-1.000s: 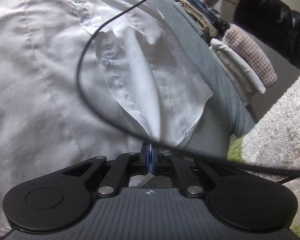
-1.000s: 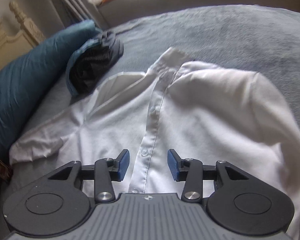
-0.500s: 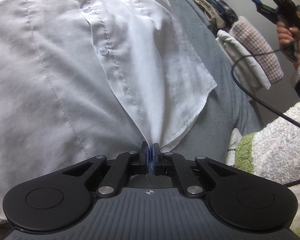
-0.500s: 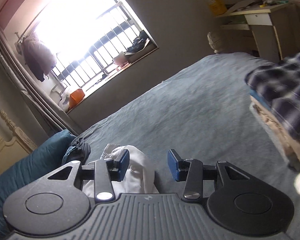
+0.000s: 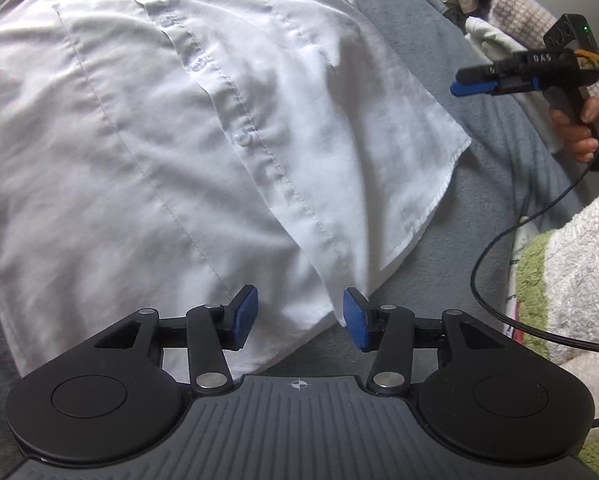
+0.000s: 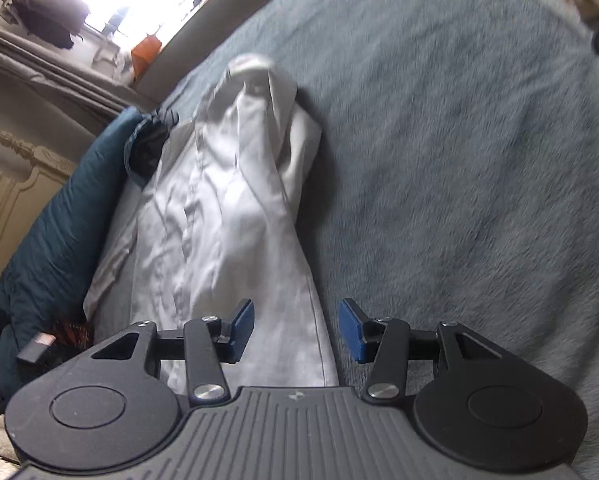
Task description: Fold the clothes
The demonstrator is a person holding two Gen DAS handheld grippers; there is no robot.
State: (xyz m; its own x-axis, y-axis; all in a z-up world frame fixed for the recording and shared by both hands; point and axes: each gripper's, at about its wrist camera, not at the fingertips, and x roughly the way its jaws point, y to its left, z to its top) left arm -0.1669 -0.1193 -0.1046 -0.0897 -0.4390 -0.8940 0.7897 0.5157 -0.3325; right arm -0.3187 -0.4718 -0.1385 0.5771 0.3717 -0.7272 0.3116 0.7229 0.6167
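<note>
A white button-up shirt [image 5: 187,128] lies spread on the grey bed cover [image 5: 479,168], its button placket running down the middle. My left gripper [image 5: 298,318] hovers just over the shirt's lower hem; its jaws are opening, the hem lies below them and the pads press on nothing. In the left wrist view my right gripper [image 5: 469,80] shows at the upper right, held by a hand [image 5: 579,128] above the cover beside the shirt. In its own view the right gripper [image 6: 297,326] is over the shirt's [image 6: 227,208] near edge, jaws opening with nothing gripped.
Folded clothes [image 5: 511,12] are stacked at the bed's edge, upper right. A fluffy white and green towel [image 5: 571,288] lies at the right with a black cable [image 5: 499,240] across it. A teal pillow [image 6: 51,232] and a dark garment [image 6: 147,144] lie beyond the shirt.
My left gripper let go of the shirt's hem, opened and rose a little. The right gripper swung across the room and came down beside the shirt.
</note>
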